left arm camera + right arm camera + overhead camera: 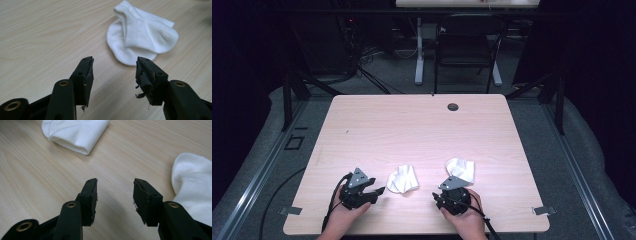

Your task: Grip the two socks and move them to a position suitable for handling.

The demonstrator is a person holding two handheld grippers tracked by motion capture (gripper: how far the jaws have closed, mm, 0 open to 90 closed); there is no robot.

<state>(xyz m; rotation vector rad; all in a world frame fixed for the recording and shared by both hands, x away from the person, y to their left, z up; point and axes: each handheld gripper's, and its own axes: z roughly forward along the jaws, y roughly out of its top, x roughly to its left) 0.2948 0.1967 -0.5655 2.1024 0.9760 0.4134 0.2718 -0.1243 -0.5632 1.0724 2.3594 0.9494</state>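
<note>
1. Left hand-held gripper (381, 190) rests at the near edge of the worktop (412, 125), jaws open and empty, just left of the left sock (402, 179).
2. Right sock (461, 169) lies right of the left sock, apart from it.
3. Right hand-held gripper (435, 196), open and empty, sits near the left sock, on its right.

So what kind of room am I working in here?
Most likely a lab or recording studio, not a home: a bare wooden table fenced by dark curtains, cables running over the grey floor, and a black chair at another desk behind.
</note>
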